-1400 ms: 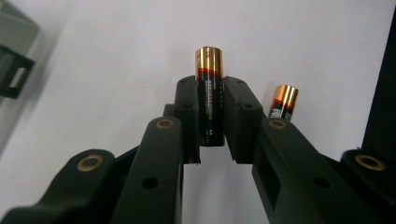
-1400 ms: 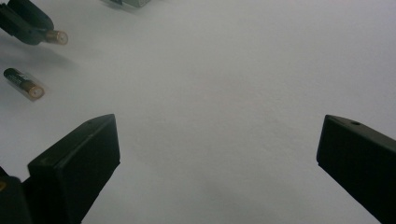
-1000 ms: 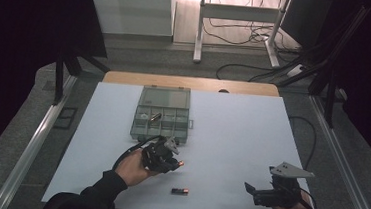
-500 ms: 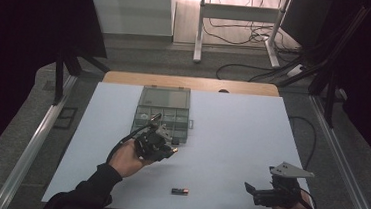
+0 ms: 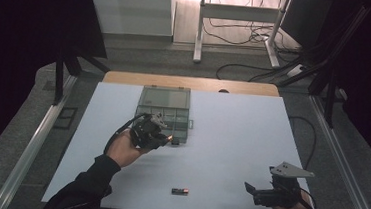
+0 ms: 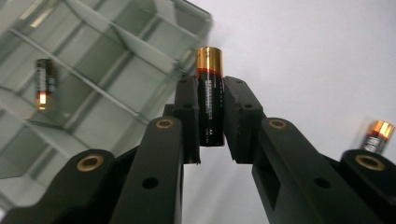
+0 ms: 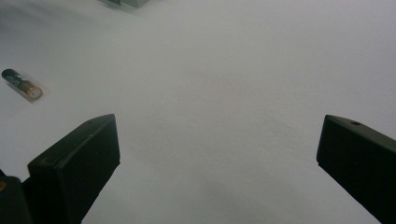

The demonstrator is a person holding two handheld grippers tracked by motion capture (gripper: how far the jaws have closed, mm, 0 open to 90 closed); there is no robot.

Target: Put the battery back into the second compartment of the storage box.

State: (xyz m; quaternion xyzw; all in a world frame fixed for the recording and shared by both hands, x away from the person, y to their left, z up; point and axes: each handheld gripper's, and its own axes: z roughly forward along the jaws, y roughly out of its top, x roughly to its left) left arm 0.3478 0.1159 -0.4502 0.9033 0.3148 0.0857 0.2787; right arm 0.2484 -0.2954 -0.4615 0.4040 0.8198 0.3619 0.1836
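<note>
My left gripper (image 5: 164, 139) (image 6: 210, 95) is shut on a black AA battery with a copper end (image 6: 209, 60), which sticks out past the jaws. It hovers at the near right corner of the clear compartment box (image 5: 165, 108) (image 6: 93, 56). One compartment holds another battery (image 6: 43, 84). A loose battery (image 5: 180, 191) (image 7: 21, 84) lies on the white table near the front edge. My right gripper (image 5: 253, 191) (image 7: 219, 135) rests low at the front right, open wide with nothing between its jaws.
The white table top (image 5: 231, 138) has a wooden strip along its far edge. Metal rails run down both sides. A blurred battery (image 6: 376, 135) shows at the right of the left gripper view. Cables and a stand lie on the floor behind.
My left gripper has carried the battery away from the front of the table toward the compartment box. The right gripper and the loose battery have stayed put.
</note>
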